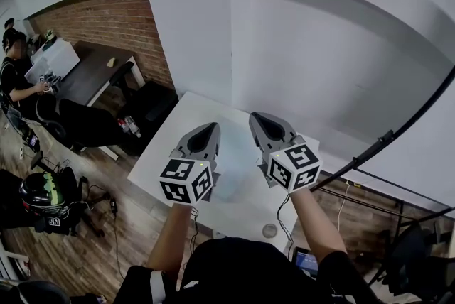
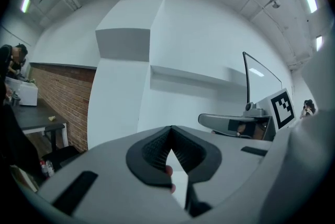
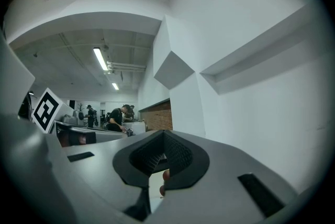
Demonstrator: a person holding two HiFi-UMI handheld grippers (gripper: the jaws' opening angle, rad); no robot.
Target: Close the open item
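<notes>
Both grippers are held up in the air over a small white table (image 1: pixel 169 148), with their jaws pointing at the white wall. My left gripper (image 1: pixel 208 131) is shut, its ribbed pads meeting at the tip with nothing between them; it shows the same in its own view (image 2: pixel 171 133). My right gripper (image 1: pixel 264 121) is also shut and empty, as in its own view (image 3: pixel 163 135). Each gripper shows in the other's view: the right gripper (image 2: pixel 235 123) and the left gripper (image 3: pixel 73 133). No open item shows in any view.
A small round object (image 1: pixel 269 230) lies near the table's front edge. A person (image 1: pixel 13 75) sits at a dark desk (image 1: pixel 92 72) far left, in front of a brick wall (image 1: pixel 106 15). Bags and a helmet (image 1: pixel 41 194) lie on the wooden floor. A black curved rod (image 1: pixel 398 131) runs at right.
</notes>
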